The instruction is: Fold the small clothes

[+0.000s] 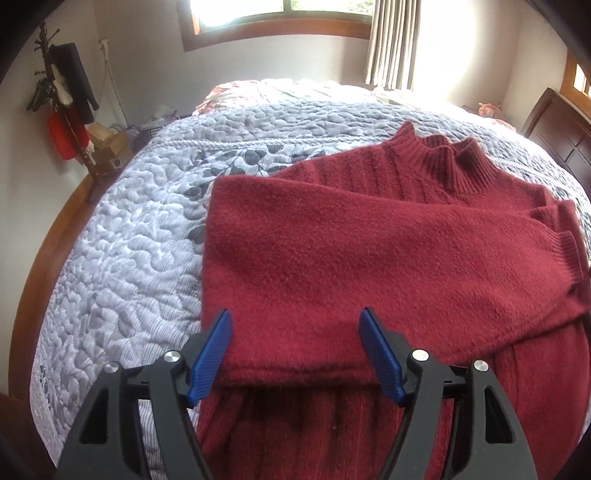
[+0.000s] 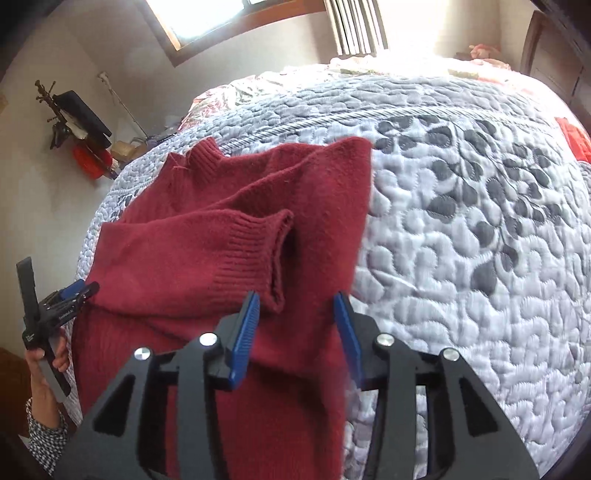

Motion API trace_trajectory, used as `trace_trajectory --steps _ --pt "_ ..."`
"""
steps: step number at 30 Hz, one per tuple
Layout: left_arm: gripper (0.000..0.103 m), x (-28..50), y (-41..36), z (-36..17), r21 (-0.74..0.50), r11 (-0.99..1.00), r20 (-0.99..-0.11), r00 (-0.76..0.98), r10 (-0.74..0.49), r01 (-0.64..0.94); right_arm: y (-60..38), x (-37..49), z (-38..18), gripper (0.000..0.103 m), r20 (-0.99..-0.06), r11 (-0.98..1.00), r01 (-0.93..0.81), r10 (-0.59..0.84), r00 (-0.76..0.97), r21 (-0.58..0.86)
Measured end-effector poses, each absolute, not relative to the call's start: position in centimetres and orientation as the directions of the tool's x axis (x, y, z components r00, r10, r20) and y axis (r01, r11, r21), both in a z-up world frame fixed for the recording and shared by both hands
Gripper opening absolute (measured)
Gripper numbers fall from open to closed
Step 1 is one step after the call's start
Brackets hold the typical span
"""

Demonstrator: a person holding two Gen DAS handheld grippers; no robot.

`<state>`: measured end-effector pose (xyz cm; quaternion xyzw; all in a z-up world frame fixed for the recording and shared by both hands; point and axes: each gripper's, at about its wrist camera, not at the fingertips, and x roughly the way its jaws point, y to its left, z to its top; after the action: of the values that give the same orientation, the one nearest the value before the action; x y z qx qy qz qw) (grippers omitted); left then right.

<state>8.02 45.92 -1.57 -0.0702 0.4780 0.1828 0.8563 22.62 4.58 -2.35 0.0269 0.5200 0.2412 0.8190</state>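
Observation:
A dark red knit sweater (image 1: 332, 236) lies flat on the grey quilted bedspread (image 1: 122, 251), its ribbed collar (image 1: 439, 155) pointing away from me. One sleeve is folded across the body, and its ribbed cuff (image 2: 255, 247) shows in the right wrist view. My left gripper (image 1: 295, 314) is open over the sweater's left side, its blue pads (image 1: 212, 354) straddling the folded sleeve's near edge. My right gripper (image 2: 295, 295) is open over the sweater's (image 2: 177, 258) right side, just before the cuff. The left gripper (image 2: 75, 291) appears there at far left, held by a hand.
The bedspread (image 2: 461, 221) stretches wide to the right of the sweater, with a red item (image 2: 572, 138) at its far right. A coat rack (image 1: 62, 92) with dark clothes and boxes stands by the left wall. A wooden headboard (image 1: 557, 129) rises at the right, and a window (image 1: 277, 14) is behind.

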Motion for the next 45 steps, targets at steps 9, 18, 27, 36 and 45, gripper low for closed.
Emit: trace_trajectory --steps 9,18,27,36,45 --pt "0.072 8.2 44.8 -2.3 0.074 0.925 -0.839 0.478 0.259 -0.372 2.9 23.5 -6.6 0.02 -0.85 0.858 -0.314 0.481 0.212 0.407" --pt "0.076 8.6 44.9 -4.0 0.087 0.923 -0.848 0.459 0.266 -0.374 2.4 23.3 -7.0 0.019 -0.863 0.884 -0.272 0.446 0.239 0.381" --pt "0.074 5.6 44.8 -1.2 0.049 0.925 -0.844 0.48 0.24 -0.377 1.5 20.4 -4.8 0.049 -0.858 0.881 -0.312 0.44 0.264 0.355" --pt "0.076 -3.4 46.4 -3.6 0.041 0.924 -0.888 0.41 0.207 -0.379 -1.7 11.0 -6.4 0.051 -0.862 0.838 -0.393 0.473 0.18 0.378" --pt "0.079 -9.4 45.5 -5.5 0.008 0.933 -0.906 0.393 0.16 -0.361 -3.2 4.5 -7.4 0.042 -0.836 0.811 -0.415 0.518 0.179 0.413"
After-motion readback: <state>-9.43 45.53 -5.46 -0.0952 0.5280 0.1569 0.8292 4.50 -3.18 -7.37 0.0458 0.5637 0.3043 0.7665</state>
